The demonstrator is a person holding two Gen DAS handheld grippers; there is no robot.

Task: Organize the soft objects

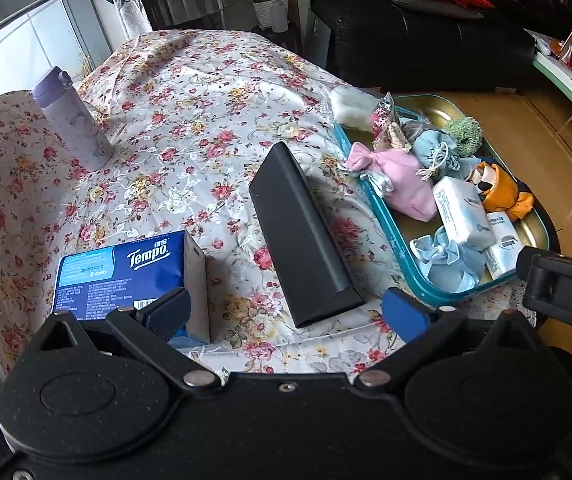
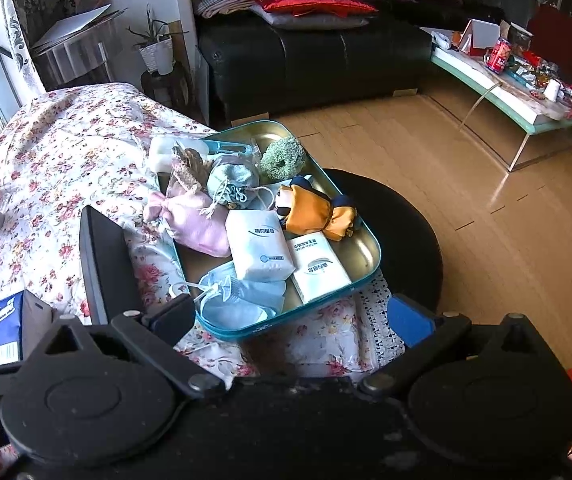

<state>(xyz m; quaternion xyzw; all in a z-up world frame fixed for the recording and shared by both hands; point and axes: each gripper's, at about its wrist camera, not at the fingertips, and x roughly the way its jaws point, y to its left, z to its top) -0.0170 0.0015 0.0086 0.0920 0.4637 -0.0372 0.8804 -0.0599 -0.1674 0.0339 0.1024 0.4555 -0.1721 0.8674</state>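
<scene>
Both the left gripper [image 1: 286, 314] and right gripper [image 2: 292, 318] hold their fingers spread wide, empty. At twelve o'clock of the right one, the teal tray [image 2: 328, 298] overhangs the surface; pouches bury its floor, and the Tempo pack [image 1: 119, 270] is partly hidden behind a left fingertip

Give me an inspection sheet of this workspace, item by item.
Surface: floral cloth, wrinkled.
Job's things: teal tray holding pink pouch, two white tissue packs, green scrunchie, orange plush, light blue pouch.
Clutter: black box, Tempo tissue pack, lilac bottle.
Grippers: left gripper and right gripper, jaws open, empty.
Cables: nothing seen.
Surroundings: black sofa, cluttered coffee table, wood floor.
</scene>
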